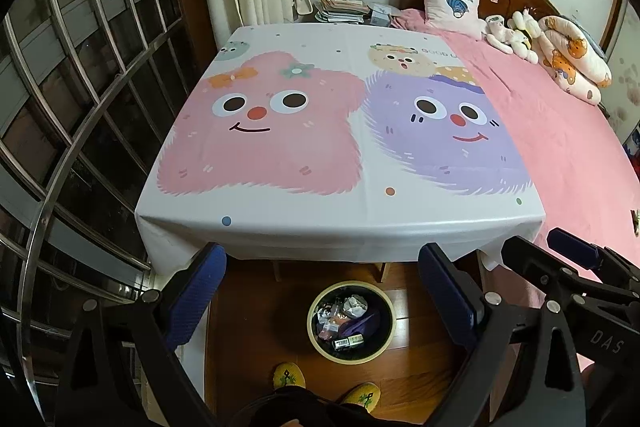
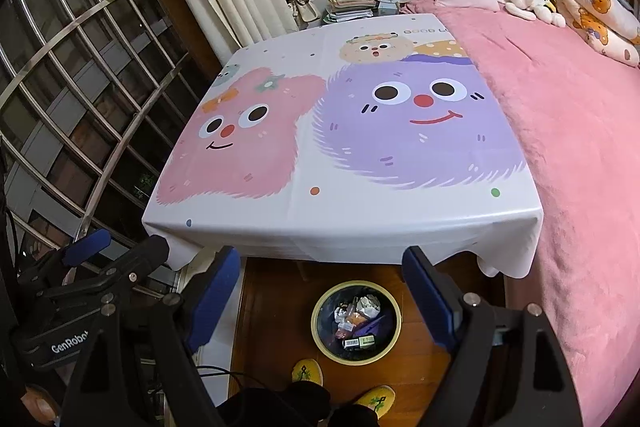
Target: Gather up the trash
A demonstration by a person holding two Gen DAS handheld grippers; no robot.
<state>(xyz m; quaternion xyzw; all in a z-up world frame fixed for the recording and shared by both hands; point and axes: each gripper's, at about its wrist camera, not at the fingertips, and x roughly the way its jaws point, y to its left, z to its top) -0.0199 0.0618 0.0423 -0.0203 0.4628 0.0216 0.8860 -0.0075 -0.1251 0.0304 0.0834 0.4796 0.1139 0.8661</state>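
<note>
both wide and empty — left claw and right claw above a trash bin of wrappers on the wooden floor, just before the cartoon-clothed surface.

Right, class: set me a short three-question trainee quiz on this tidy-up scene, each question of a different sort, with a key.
1. True or false: the left gripper holds a piece of trash.
2. Where does the bin stand? A on the table B on the floor in front of the table C on the bed
3. Fill in: the tablecloth shows a pink face and a ____ one.

Key: 1 false, both it and the right gripper are open and hold nothing. 2 B. 3 purple.
</note>
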